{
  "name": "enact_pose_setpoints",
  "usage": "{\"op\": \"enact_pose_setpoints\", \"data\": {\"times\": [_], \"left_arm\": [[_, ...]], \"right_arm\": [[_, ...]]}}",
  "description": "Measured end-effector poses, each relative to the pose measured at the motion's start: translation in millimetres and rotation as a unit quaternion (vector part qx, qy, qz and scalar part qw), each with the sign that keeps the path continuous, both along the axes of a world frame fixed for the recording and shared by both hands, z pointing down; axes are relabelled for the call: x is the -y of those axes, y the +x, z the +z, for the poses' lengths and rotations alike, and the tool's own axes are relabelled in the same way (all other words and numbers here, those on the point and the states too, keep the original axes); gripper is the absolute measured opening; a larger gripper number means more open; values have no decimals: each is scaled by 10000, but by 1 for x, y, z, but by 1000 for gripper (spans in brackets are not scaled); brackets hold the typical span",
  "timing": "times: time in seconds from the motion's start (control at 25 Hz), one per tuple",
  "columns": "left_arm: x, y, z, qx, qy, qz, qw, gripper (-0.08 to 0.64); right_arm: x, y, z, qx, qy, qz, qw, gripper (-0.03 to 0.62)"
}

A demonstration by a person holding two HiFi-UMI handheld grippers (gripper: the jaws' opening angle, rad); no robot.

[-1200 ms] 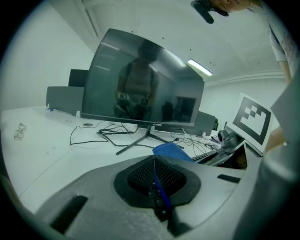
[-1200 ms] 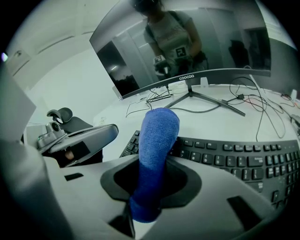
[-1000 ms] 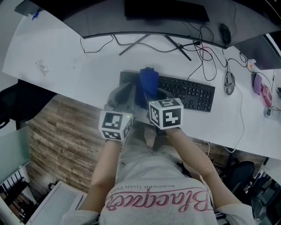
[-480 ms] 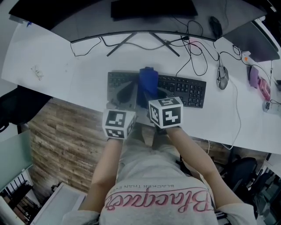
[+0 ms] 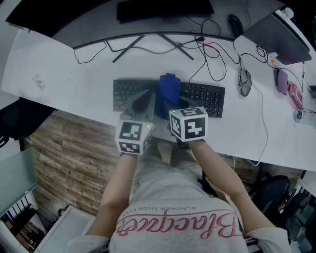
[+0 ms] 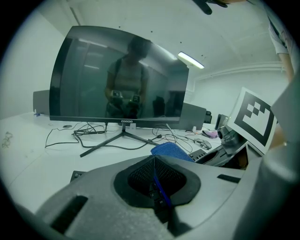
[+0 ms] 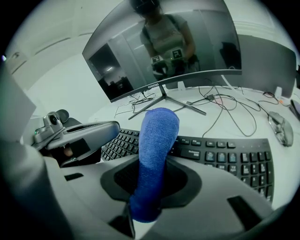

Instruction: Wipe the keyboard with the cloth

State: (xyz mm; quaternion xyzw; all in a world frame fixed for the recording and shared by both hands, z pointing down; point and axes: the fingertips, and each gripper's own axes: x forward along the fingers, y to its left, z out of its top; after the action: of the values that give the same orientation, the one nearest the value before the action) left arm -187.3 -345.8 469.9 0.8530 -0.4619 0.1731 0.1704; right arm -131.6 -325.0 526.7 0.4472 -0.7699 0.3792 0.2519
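On the white surface (image 5: 69, 84), the black keyboard (image 5: 202, 97) lay close to the near edge and parallel to it, about midway along. The right tool (image 5: 173, 104) was clamped on the blue cloth (image 5: 167, 89). In the right gripper view, its jaws pressed against the lower end of the cloth (image 7: 157, 136), and the rest rose from them as a thick roll that leaned toward the far edge. From the head view the cloth lay over the middle of the keyboard, its free end reaching past the keyboard's far side. Whether it touched the keys could not be told. The left tool (image 5: 139, 101) was just beside the right one, over the left part of the keyboard. In its own view the jaws of the left tool (image 6: 154, 164) stood together, with only a thin blue line along the seam and no object between them. What that line was could not be made out. The cloth (image 6: 171, 151) showed beyond them to the right. A wide curved monitor (image 5: 163, 9) stood at the far edge on a splayed stand, and its dark screen (image 7: 164, 47) reflected the person holding both tools. Black cables (image 5: 217, 54) trailed from behind it across the surface. A grey mouse (image 5: 243, 81) sat just off the keyboard's right end, toward the right edge.
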Motion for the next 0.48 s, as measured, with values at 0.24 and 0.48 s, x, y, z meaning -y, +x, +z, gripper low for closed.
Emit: {"op": "enact_pose_setpoints", "data": {"times": [0.24, 0.48], "left_arm": [[-2, 21, -2, 40, 9, 59, 10000, 6], [-6, 44, -4, 87, 42, 200, 9998, 6]], "right_arm": [[-3, 23, 1, -101, 55, -99, 9999, 101], [-5, 46, 1, -83, 53, -120, 9999, 101]]}}
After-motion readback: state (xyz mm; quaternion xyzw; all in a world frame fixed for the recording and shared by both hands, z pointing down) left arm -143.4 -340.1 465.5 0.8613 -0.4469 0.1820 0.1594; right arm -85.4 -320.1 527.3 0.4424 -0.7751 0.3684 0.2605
